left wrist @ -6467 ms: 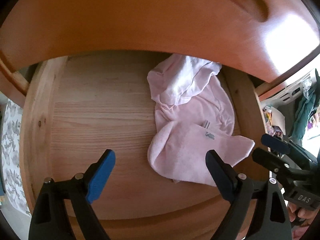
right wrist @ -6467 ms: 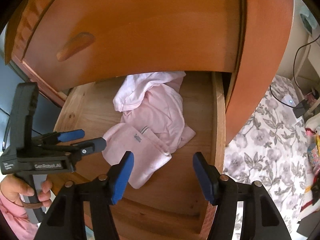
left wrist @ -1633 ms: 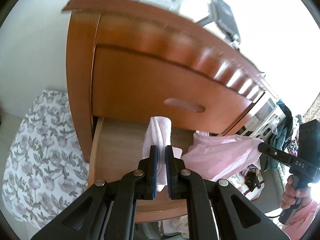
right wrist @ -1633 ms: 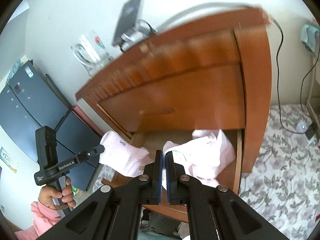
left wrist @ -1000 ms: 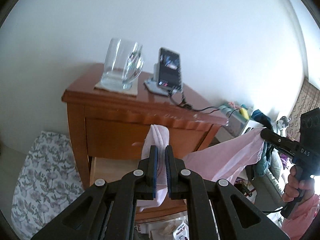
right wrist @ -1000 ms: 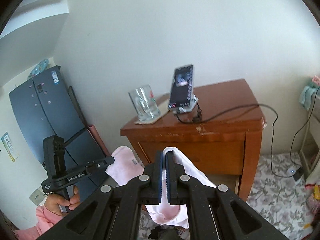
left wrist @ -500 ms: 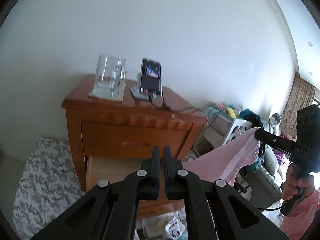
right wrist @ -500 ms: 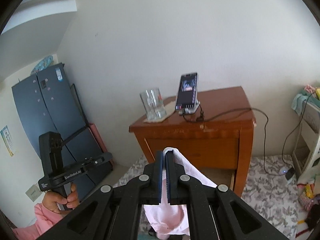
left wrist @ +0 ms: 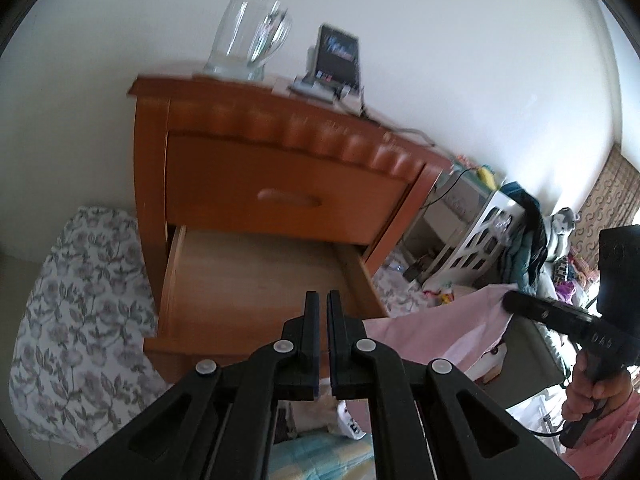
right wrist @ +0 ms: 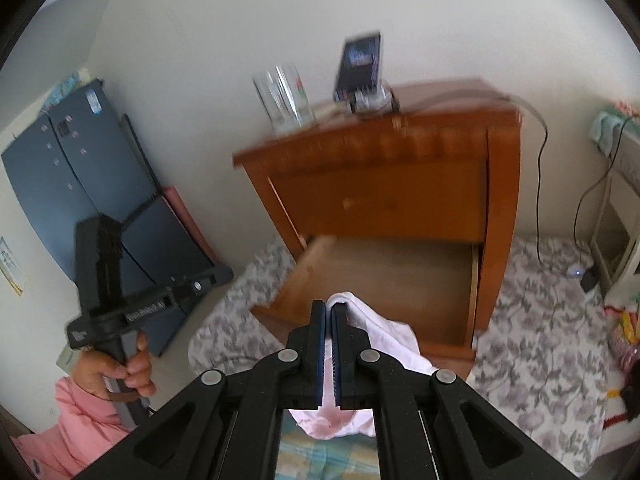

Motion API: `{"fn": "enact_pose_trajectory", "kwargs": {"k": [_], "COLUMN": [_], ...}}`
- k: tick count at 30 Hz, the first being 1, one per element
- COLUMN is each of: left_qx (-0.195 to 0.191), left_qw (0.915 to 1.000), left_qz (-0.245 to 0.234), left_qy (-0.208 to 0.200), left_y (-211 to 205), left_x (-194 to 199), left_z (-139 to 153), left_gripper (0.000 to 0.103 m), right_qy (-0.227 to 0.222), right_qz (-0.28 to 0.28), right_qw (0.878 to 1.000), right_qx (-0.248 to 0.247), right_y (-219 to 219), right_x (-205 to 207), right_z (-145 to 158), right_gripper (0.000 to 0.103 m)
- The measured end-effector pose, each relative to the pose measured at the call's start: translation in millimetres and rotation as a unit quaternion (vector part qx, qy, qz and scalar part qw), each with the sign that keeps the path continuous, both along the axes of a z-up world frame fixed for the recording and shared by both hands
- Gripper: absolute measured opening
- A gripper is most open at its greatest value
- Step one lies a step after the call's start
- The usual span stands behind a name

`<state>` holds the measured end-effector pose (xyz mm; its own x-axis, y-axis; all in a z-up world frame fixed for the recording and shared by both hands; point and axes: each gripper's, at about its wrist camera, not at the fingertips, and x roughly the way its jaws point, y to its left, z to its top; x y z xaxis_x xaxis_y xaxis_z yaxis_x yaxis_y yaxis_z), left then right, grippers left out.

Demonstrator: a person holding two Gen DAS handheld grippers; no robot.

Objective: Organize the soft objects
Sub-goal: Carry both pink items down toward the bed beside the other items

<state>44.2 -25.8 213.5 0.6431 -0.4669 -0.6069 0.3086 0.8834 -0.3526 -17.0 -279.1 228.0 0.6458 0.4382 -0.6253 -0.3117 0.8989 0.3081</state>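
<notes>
A pale pink garment hangs from my right gripper, which is shut on its edge. In the left wrist view the same garment stretches from the right gripper down toward my left gripper. The left jaws stand shut; whether cloth sits between them is hidden. Both grippers hover in front of the open bottom drawer of a wooden nightstand. The drawer shows a bare wooden floor.
A glass mug and a phone on a stand sit on the nightstand top. A flowered mat covers the floor. A white shelf with clutter stands to the right, dark panels to the left.
Both grippers lifted the pink garment out of the drawer and pulled back; now they have dropped lower and closer to the open drawer, which holds nothing visible.
</notes>
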Motion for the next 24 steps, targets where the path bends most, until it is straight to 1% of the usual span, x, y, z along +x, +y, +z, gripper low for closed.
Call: {"fn": "enact_pose_trajectory", "kwargs": {"k": [3,6,13,19,24], "left_qx": [0.006,0.011,0.017,0.022,0.021], "left_qw": [0.9999,0.9997,0.9986,0.9971,0.9945], "left_qz": [-0.002,-0.003,-0.006,-0.001,0.005], "left_qy": [0.011,0.022,0.05,0.073,0.102], "left_y": [-0.6,-0.9,-4.2,-4.8,-4.3], "left_x": [2.1,3.7,7.4,10.5,16.8], "left_z": [-11.7,-22.3,-47.7,-71.3,-94.9], "left_gripper": [0.003,0.003,0.003,0.003,0.003], "right_qy": [0.032,0.061,0.13,0.167,0.189], "right_qz": [0.002,0.001,-0.004,-0.035,-0.05], "right_qw": [0.999,0.998,0.991,0.985,0.98], "right_qx": [-0.004,-0.02,-0.023,-0.03,-0.039], "right_y": [3.1,7.4,11.0,4.9,3.4], "right_x": [10.4,18.7,33.0,37.8,40.4], "right_z": [-26.6,-53.7,-123.4,-169.9,-199.0], "right_gripper": [0.003,0.003,0.003,0.003,0.003]}}
